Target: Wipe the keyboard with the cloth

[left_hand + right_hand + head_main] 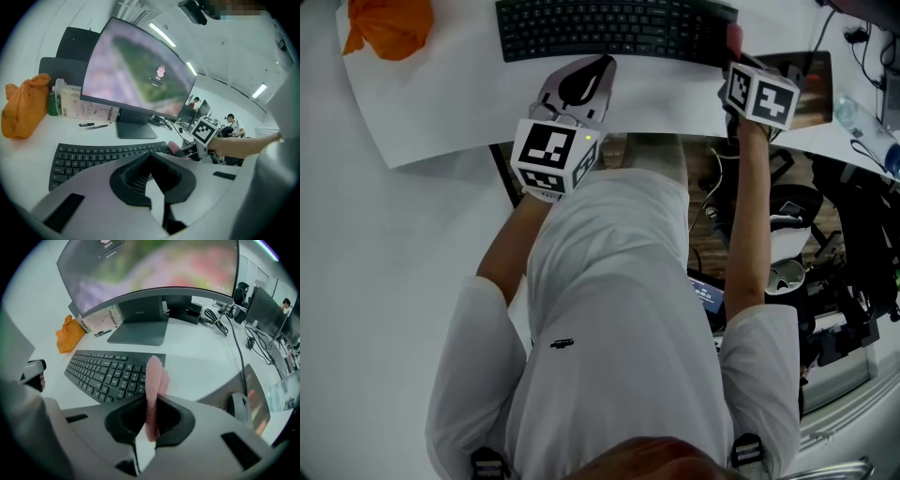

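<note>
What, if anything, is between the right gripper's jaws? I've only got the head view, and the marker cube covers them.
Observer: The right gripper is shut on a pink cloth, which stands up between its jaws.
Operator: And the left one?
Observer: The left gripper holds nothing. Its jaws are together and pointing over the keyboard.
Operator: What's behind the keyboard?
Observer: A curved monitor on a stand, switched on.
</note>
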Available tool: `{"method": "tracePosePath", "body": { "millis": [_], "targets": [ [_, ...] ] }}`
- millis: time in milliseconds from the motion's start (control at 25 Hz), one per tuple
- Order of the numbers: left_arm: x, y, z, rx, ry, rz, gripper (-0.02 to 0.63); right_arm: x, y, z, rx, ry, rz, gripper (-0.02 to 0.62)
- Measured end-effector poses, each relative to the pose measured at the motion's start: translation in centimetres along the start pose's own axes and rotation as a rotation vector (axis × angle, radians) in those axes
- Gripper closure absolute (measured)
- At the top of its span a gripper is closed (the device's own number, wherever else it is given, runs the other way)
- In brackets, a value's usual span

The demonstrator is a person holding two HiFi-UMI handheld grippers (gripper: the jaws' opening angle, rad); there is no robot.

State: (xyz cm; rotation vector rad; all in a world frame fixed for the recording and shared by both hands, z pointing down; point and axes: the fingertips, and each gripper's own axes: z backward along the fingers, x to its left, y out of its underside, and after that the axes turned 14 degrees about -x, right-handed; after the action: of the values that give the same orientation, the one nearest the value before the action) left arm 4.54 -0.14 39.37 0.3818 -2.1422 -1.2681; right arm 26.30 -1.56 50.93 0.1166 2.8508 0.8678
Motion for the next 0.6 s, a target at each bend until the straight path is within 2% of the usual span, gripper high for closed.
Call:
{"method": "tracePosePath", "body": {
  "millis": [120, 280, 600],
  "targets": [
    [0.3, 0.0, 0.3, -0.005, 0.003, 0.002, 0.588, 0.4, 0.0, 0.0, -0.001, -0.001, -0.013, 0.558],
    [0.8, -0.2, 0.8, -0.009, 0.0, 0.002, 0.588, 2.5, -0.2, -0.3, -0.002, -0.053, -0.037, 0.56],
    [2.3, -0.5, 2.0, -0.017, -0.021, 0.005, 0.588, 5.9, -0.9, -1.3, -0.007, -0.102, -0.041, 0.56]
  ]
}}
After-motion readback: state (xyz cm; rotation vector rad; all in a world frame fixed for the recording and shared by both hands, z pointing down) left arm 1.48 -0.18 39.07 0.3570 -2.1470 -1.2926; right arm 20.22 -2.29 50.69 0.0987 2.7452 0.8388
